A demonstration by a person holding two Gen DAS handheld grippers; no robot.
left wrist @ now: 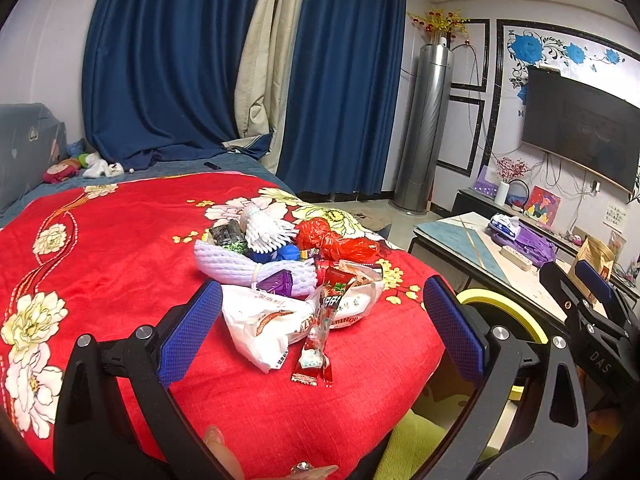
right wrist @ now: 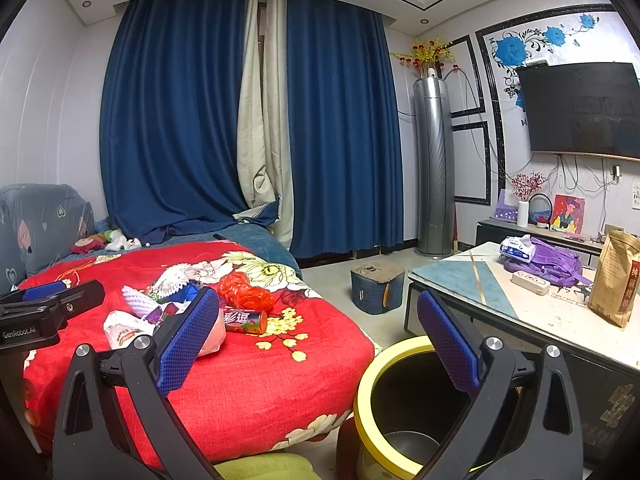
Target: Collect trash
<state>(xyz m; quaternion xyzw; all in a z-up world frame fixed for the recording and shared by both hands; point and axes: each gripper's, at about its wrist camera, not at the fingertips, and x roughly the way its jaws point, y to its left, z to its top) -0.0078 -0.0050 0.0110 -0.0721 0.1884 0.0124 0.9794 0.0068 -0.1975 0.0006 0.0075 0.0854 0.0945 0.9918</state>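
Trash heaped near the front edge of a red plush blanket (left wrist: 120, 264) printed with cream and yellow flowers, spread over a bed; the heap mixes soft, crinkled and foamy stuff: white foam fruit netting (left wrist: 224, 258) with a ribbed mesh surface, a bundle of white cotton swabs (left wrist: 262, 228) fanned like a brush, a crumpled red plastic bag (left wrist: 336, 240) with a glossy sheen, a purple foil wrapper (left wrist: 278, 280), a white printed snack bag (left wrist: 260, 324) lying flat and creased, and a narrow red sachet (left wrist: 316, 356) at the front of the pile, closest to the camera; a red cylindrical snack can (right wrist: 246, 320) lies on its side just right of the heap; left gripper (left wrist: 320, 332) is spread wide, its blue diamond-textured pads either side of the snack bag and sachet, clasping nothing; right gripper (right wrist: 316, 340) likewise gapes wide with nothing between its pads, hanging between the bed edge and a round bin (right wrist: 372, 412) with a yellow rim and dark interior that stands on the floor beside the bed; a low table (right wrist: 460, 280) with a teal and pale stone top stands to the right, carrying a purple bag (right wrist: 556, 260) and a brown paper pouch (right wrist: 616, 280)
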